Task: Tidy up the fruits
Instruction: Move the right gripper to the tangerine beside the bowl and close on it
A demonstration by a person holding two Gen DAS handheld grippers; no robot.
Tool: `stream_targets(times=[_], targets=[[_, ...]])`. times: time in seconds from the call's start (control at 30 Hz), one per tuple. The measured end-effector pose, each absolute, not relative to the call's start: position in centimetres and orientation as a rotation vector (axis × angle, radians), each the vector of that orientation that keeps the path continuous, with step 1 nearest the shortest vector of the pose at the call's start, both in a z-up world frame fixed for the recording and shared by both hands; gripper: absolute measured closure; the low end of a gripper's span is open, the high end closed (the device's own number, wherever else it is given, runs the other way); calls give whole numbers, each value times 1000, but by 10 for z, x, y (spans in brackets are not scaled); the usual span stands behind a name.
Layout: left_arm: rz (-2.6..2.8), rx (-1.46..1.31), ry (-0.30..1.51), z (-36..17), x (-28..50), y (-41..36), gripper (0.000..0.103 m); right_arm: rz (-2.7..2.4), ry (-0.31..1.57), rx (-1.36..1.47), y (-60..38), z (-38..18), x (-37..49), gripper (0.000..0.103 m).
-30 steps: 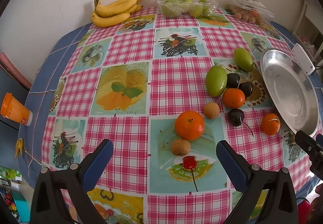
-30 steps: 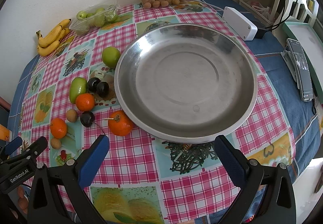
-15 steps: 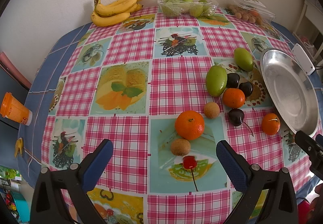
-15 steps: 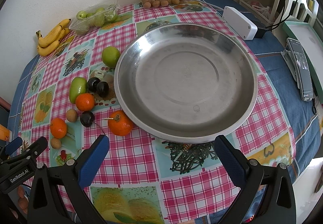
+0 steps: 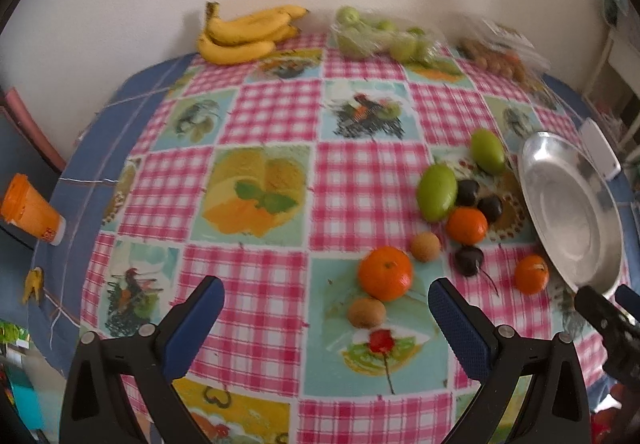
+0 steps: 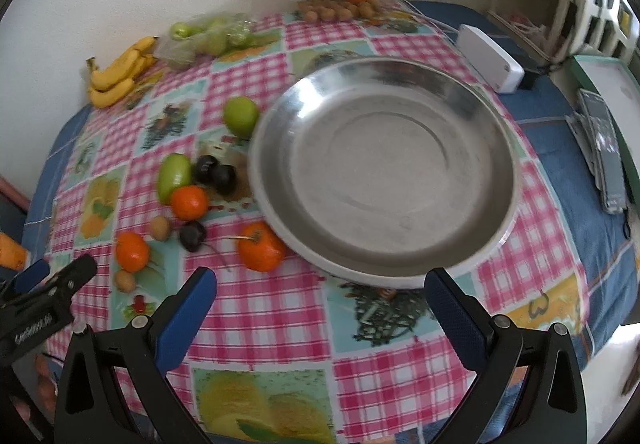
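Both cameras now show motion blur and a shifted scene where the earlier frames were sharp and steady, so both grippers have begun to move; nothing on the table has changed place. Left wrist view: left gripper point(image 5: 326, 318), jaws wide and holding nothing, above the near edge of the checked tablecloth point(image 5: 276, 112); large orange point(image 5: 385, 273) and brown fruit point(image 5: 367, 312) just ahead between the fingers' lines; red cherry point(image 5: 380, 340) nearest; further right a loose cluster of green fruit point(image 5: 437, 193), dark plums point(image 5: 478, 200), second orange point(image 5: 467, 225), dark cherry point(image 5: 469, 260) and small orange point(image 5: 531, 273); steel plate point(image 5: 560, 172) at the right edge, bare; bananas point(image 5: 244, 34) and bagged green fruit point(image 5: 380, 34) at the far side. Right wrist view: right gripper point(image 6: 320, 310), jaws wide, empty, hanging over the cloth just short of the plate's near rim; the small orange touching or nearly touching that rim; white box point(image 6: 490, 58) beyond. Judgement: sorting not yet begun, every loose fruit lies outside the plate; the left gripper looks best placed for the large orange.
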State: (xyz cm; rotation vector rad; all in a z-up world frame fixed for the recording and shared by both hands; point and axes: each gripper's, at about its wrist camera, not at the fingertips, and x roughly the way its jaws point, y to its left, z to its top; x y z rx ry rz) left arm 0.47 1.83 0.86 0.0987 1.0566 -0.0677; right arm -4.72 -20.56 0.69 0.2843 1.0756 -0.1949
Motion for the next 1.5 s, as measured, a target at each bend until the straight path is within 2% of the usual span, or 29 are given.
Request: stream_targets(times=[0.2,0.57,0.97,1.13,1.3,1.37,1.43,1.5], targets=[[-61,44,1060,11,9,33,0,-95,1022,288,-184,22,-36,0],[-18,-38,1043,12,17,48,0,-64,1105,296,-160,12,-18,0],[-125,-44,1197,-14,33,19,2,-183,1181,372,-171,-10,-13,1],[-130,-65,1224,-22,39,16,6,-221,1203,392,-170,-19,-9,20],[-144,-74,1237,-27,43,14,13,-264,1219,432,-174,-30,-4,31],[-151,-84,1243,-30,45,14,16,-271,1225,459,-177,-34,-2,32],[-157,-91,1248,-32,46,14,21,-282,1221,466,-178,-36,-1,40],[-167,-93,1253,-35,48,12,25,-298,1218,468,-179,-38,0,43]])
